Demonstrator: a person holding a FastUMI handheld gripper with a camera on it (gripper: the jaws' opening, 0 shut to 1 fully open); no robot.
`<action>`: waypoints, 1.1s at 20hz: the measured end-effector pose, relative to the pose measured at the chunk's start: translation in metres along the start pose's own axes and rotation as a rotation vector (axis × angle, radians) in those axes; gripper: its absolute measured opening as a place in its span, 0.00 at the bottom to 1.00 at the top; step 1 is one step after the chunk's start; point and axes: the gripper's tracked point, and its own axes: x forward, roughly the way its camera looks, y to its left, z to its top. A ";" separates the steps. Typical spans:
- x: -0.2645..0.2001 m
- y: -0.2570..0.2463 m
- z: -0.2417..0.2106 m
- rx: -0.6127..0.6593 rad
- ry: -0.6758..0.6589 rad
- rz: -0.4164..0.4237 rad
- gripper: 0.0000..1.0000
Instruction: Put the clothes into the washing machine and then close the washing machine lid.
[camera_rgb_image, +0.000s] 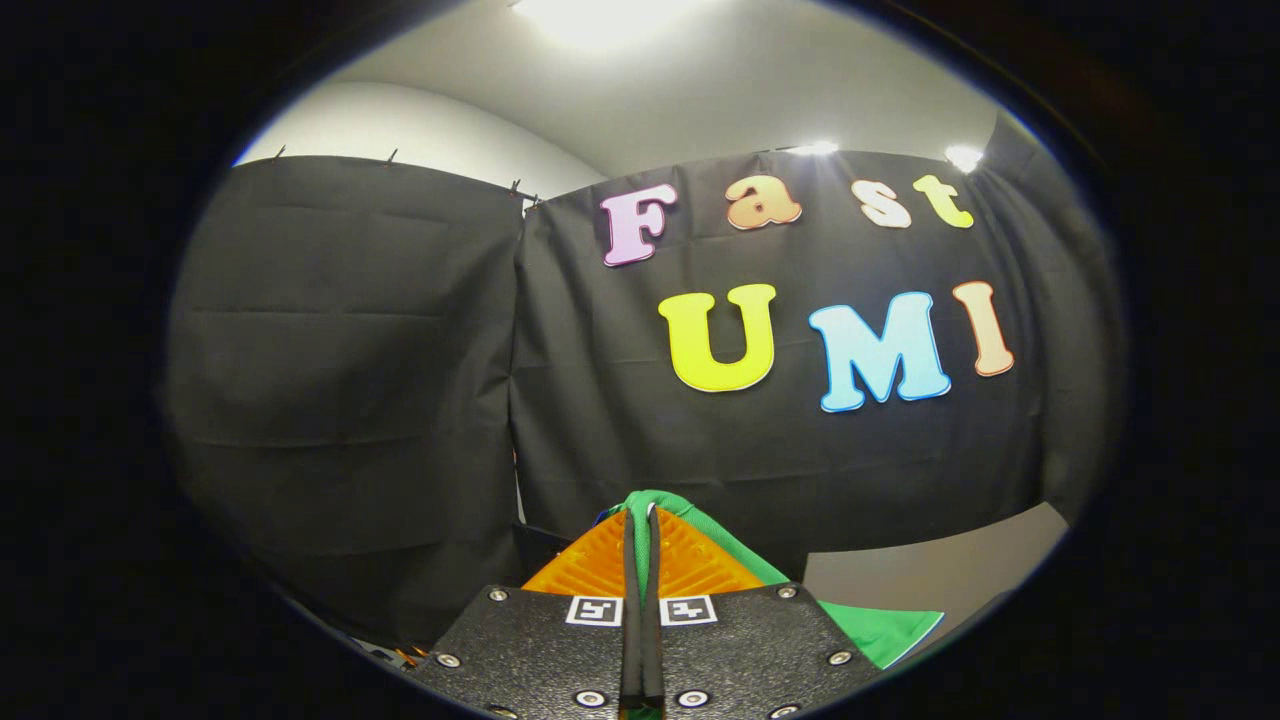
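Observation:
My gripper (641, 512) is raised and points at the black cloth wall of the booth. Its two fingers are pressed together on a green piece of clothing (880, 628). The cloth shows as a thin green strip pinched between the fingertips, wraps over them and hangs down to the right of the fingers. The garment is lifted off any surface.
Black cloth walls (340, 400) stand straight ahead and to the left, with a seam between two panels. A pale grey surface (940, 570) lies low to the right beyond the hanging cloth. White ceiling with bright lights is above.

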 end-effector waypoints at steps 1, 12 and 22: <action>0.004 0.008 -0.001 0.002 0.001 0.004 0.00; 0.043 0.079 -0.032 0.032 0.043 0.043 0.00; 0.072 0.104 -0.116 0.063 0.181 0.016 0.00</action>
